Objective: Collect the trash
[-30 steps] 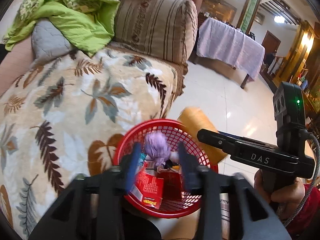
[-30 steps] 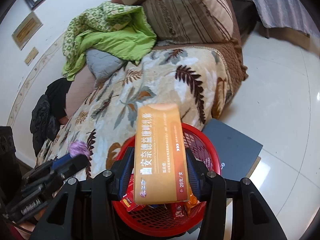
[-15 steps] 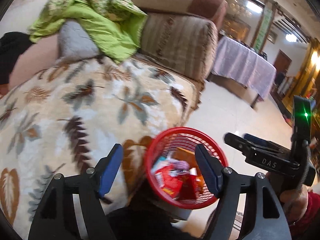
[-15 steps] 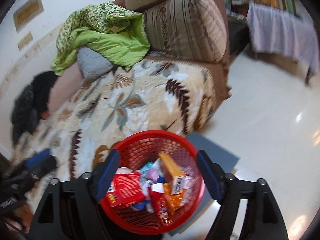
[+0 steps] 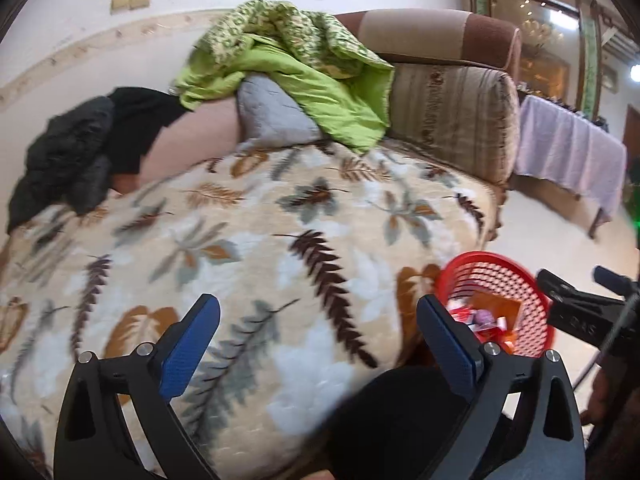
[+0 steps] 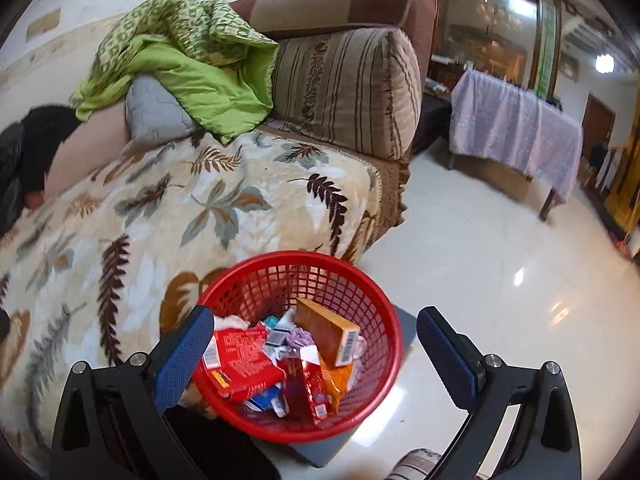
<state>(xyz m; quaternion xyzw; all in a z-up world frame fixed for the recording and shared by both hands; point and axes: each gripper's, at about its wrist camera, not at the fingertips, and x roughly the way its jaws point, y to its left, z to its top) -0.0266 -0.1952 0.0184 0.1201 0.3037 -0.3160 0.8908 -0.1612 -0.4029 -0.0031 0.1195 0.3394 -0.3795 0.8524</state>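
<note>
A red mesh basket (image 6: 372, 300) stands on a grey board at the foot of the sofa and holds several pieces of trash: an orange box (image 6: 326, 330), red packets (image 6: 244, 360) and a purple wad (image 6: 300, 336). My right gripper (image 6: 316, 332) hangs above the basket, its jaws opening wide with nothing pressed between them. My left gripper (image 5: 318, 320) is over the leaf-patterned blanket (image 5: 240, 240), jaws opening and empty, with the basket (image 5: 500, 276) at its right. The right gripper's body (image 5: 580, 312) shows at the right edge of the left wrist view.
A green quilt (image 6: 192, 60) and a grey pillow (image 6: 156, 112) lie at the sofa's back, black clothes (image 5: 84, 152) at its left. A striped armrest (image 6: 348, 88) ends the sofa. A cloth-covered table (image 6: 516, 128) stands across the glossy tile floor (image 6: 500, 260).
The right gripper let the orange box fall into the basket and the left let go of the purple wad. Both jaws opened wide. The left gripper swung left over the blanket.
</note>
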